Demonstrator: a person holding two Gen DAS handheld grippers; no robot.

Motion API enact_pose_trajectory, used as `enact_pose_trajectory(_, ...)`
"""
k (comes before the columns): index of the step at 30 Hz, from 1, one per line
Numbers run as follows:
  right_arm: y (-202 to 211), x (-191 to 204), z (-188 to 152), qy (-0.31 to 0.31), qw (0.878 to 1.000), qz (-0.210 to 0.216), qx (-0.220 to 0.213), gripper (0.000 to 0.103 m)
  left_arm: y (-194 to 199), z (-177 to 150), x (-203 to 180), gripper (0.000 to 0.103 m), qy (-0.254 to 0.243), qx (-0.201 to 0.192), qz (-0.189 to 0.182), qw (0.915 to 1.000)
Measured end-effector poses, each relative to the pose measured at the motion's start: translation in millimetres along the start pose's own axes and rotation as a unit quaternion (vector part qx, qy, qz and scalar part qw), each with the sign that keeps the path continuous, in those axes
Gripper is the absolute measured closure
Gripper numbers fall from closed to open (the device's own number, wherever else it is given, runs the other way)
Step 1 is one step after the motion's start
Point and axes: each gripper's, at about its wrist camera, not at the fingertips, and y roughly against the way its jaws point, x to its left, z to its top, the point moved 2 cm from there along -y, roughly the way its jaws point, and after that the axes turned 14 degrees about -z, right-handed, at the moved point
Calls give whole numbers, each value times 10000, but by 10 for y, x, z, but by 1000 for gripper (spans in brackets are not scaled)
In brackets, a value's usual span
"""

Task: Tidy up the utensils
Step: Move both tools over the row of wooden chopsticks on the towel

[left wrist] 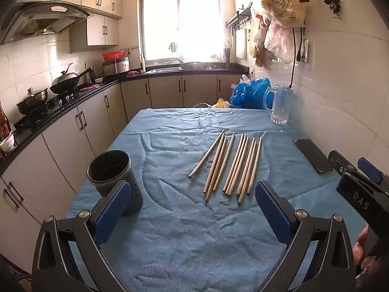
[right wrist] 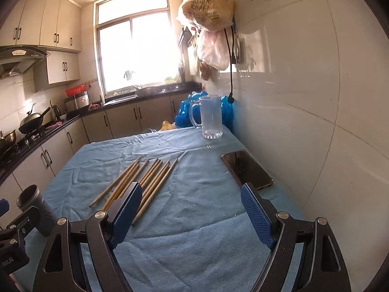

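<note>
Several wooden chopsticks point(left wrist: 228, 165) lie side by side on the blue cloth of the table point(left wrist: 184, 238). They also show in the right wrist view point(right wrist: 143, 182). A dark perforated utensil holder point(left wrist: 113, 177) stands upright at the table's left edge, also seen in the right wrist view point(right wrist: 36, 206). My left gripper point(left wrist: 192, 194) is open and empty, just short of the chopsticks' near ends, with the holder by its left finger. My right gripper point(right wrist: 192, 197) is open and empty, to the right of the chopsticks; it also shows in the left wrist view point(left wrist: 359, 170).
A glass mug point(right wrist: 211, 116) stands at the far right by the tiled wall. A black phone point(right wrist: 246, 169) lies on the cloth at the right. Blue plastic bags point(left wrist: 250, 92) sit behind the table. A kitchen counter with pans point(left wrist: 64, 82) runs along the left.
</note>
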Motion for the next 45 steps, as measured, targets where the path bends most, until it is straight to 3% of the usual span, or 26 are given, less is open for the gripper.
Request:
enact_pose_trajectory(12,222,-59,24,-54,9995,-43,-298,17,144,-31,12,1,57,-60,-84,9999)
enact_pose_trajectory(27,105,-63,-72,-22,9999,117,-85,17,18,-65,26,1,41,155,-27,9999)
enact_pose_trajectory(36,-227,-26,-162,102,9991,252,319,16,-488,54,132,1,-65,537,126,9985)
enact_pose_trajectory(42,-645,27,-256,258,9945,484,888,16,-1125,253,317,1,161,883,40,9960)
enact_pose_trajectory(43,-707,26,-276,249,9935,523,977,16,-1205,262,338,2,193,941,14,9954)
enact_pose_trajectory(45,-802,11,-315,221,9920,578,1101,16,-1444,285,397,14,302,1098,-78,9935)
